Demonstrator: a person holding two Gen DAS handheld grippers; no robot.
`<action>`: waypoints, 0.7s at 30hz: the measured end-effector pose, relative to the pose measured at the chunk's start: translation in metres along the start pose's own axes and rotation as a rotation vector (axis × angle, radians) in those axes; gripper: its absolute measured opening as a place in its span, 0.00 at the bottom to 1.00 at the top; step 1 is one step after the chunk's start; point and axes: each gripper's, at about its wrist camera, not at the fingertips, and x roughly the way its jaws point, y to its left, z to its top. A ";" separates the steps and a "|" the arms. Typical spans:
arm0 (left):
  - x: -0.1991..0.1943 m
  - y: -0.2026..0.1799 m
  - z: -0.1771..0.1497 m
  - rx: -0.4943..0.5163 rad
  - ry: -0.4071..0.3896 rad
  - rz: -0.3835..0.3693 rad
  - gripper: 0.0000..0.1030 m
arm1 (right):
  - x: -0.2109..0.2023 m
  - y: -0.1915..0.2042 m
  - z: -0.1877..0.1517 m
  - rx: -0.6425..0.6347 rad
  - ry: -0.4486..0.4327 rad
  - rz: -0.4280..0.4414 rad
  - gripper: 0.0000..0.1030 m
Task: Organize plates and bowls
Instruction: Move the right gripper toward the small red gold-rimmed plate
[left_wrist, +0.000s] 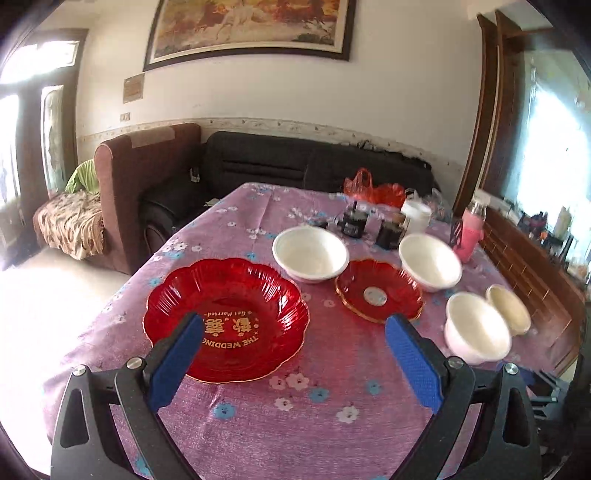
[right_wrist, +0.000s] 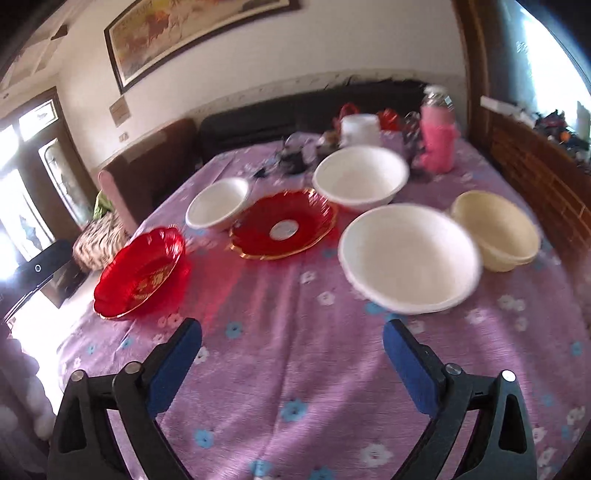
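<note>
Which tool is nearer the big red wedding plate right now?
Left. The left tool hangs open just over the big red wedding plate; the right tool, also open, sits well off, with the plate to its far left.

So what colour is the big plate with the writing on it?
Red with gold lettering, clearest in the left wrist view.
</note>
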 end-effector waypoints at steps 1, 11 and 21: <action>0.003 -0.002 -0.002 0.005 0.012 -0.006 0.96 | 0.006 0.004 0.001 -0.001 0.010 0.010 0.89; 0.027 -0.006 -0.010 0.020 0.055 -0.095 0.96 | -0.016 -0.051 0.016 0.123 -0.109 -0.056 0.88; 0.027 -0.031 -0.008 0.069 0.058 -0.138 0.96 | -0.047 -0.168 -0.009 0.356 -0.127 -0.218 0.88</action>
